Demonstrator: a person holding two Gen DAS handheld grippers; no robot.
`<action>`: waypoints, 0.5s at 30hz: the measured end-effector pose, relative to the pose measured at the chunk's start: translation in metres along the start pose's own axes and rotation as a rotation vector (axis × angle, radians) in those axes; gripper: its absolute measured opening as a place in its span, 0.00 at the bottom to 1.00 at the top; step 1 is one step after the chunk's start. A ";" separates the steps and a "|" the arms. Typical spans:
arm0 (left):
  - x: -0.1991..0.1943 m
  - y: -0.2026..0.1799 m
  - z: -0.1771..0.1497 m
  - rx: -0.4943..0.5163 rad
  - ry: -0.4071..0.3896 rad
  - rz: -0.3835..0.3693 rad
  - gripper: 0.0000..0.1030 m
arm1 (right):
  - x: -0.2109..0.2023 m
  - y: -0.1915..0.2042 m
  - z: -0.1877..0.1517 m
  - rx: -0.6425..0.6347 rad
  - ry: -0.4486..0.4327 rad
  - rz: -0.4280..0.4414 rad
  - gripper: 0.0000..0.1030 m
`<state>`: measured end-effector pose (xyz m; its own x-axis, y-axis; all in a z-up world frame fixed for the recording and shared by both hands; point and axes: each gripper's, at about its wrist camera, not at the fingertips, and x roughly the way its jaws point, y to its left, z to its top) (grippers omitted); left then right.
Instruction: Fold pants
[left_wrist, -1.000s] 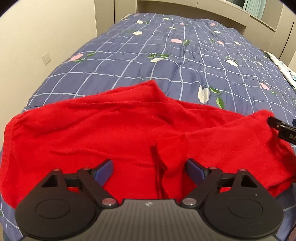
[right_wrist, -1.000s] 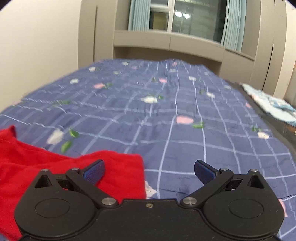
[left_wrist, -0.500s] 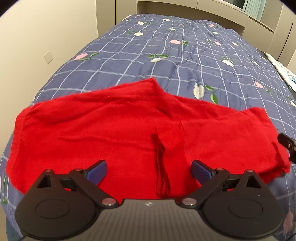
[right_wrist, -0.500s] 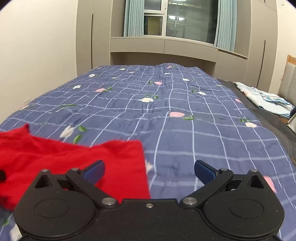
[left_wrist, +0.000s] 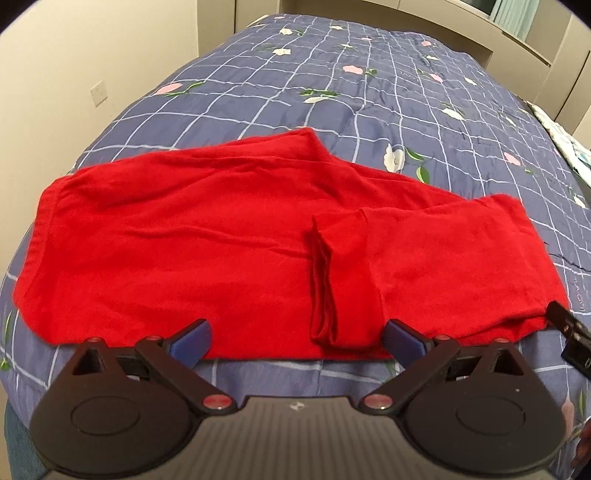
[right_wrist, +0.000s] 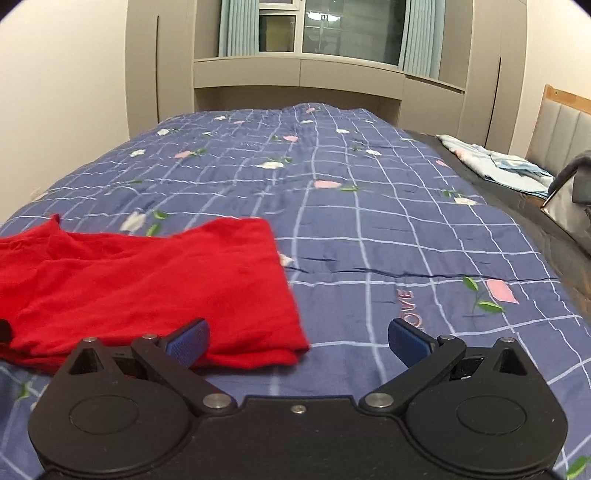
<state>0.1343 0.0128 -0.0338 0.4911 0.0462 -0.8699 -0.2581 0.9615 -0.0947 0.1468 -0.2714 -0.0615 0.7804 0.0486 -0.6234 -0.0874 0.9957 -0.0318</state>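
Red pants (left_wrist: 221, 236) lie folded flat on blue checked bed (right_wrist: 369, 206). Left claw (left_wrist: 295, 339) & right claw (right_wrist: 297, 339) both spread wide, empty, pants at 12 & 10 o'clock.

One red pants (left_wrist: 207, 236), two grippers (left_wrist: 295, 338)

Even, seemingly overhead indoor light; soft shadows, strong fisheye bending, dark corners, slight blur.
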 end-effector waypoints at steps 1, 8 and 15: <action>-0.002 0.003 -0.001 -0.006 0.000 -0.002 0.99 | -0.004 0.005 -0.001 0.001 -0.002 0.007 1.00; -0.028 0.045 -0.020 -0.106 -0.057 -0.029 0.99 | -0.039 0.058 -0.015 -0.003 -0.077 0.147 1.00; -0.048 0.112 -0.049 -0.248 -0.027 -0.079 0.99 | -0.048 0.129 -0.025 -0.118 -0.095 0.239 1.00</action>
<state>0.0408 0.1045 -0.0261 0.5394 -0.0160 -0.8419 -0.4122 0.8668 -0.2806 0.0827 -0.1472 -0.0549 0.7831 0.2941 -0.5480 -0.3432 0.9392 0.0136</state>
